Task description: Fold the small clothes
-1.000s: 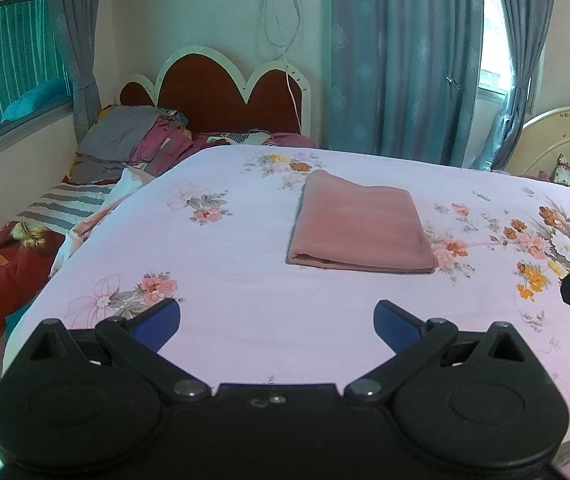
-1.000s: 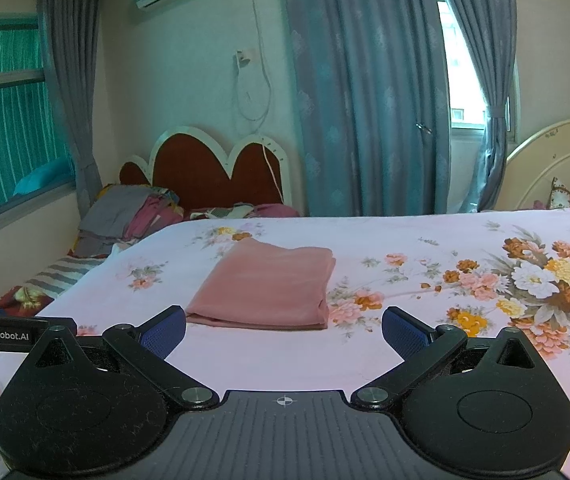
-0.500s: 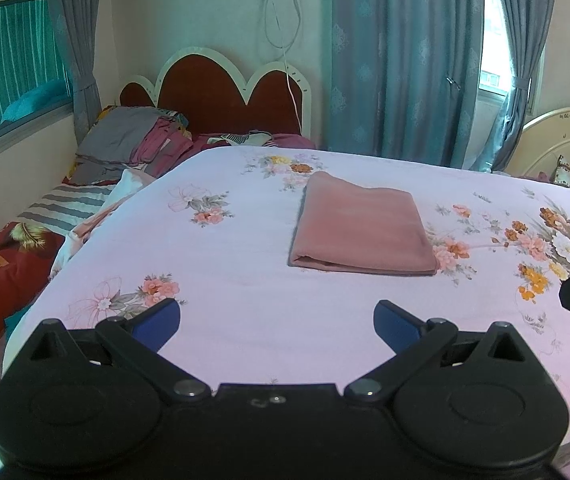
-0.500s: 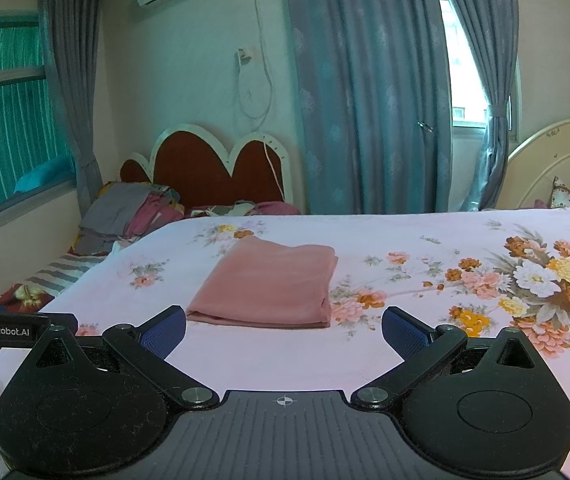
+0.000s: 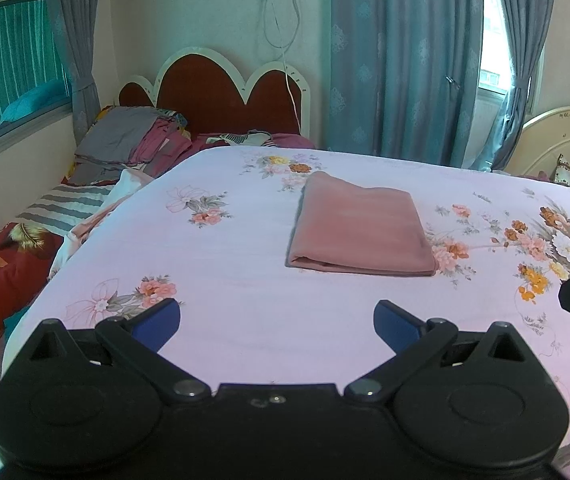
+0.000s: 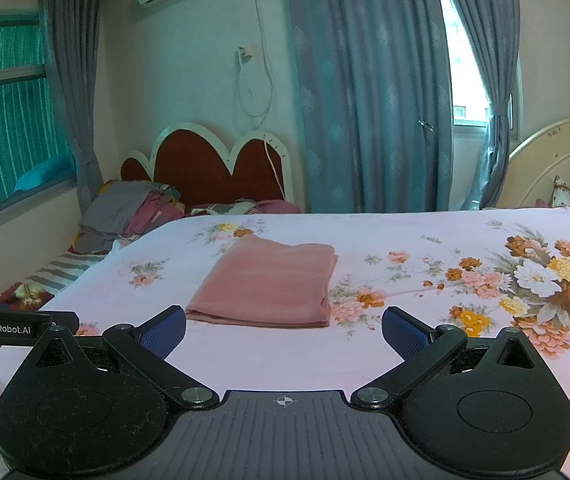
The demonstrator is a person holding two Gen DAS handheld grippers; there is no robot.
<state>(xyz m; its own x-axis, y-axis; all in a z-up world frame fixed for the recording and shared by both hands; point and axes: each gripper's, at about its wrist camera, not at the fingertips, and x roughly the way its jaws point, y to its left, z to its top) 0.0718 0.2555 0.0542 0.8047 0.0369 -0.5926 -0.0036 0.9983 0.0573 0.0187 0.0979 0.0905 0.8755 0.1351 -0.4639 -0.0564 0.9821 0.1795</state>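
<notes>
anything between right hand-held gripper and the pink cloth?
Nothing: only bare floral bedsheet lies between the open right hand-held gripper and the folded pink cloth, shown in the right wrist view.

My left gripper [image 5: 277,322] is matte black, with blue pads [image 5: 157,322], round silver pivot screws and triangular cut-outs in its linkage arms. My right gripper [image 6: 283,330] matches it, with a ribbed grey plate bearing a crosshair mark; "GenRobot.AI" lettering shows at its left.

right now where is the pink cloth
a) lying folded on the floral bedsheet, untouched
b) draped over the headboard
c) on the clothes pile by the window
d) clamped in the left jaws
a: the pink cloth lies folded flat on the floral bedsheet, with both grippers open and short of it.
</notes>
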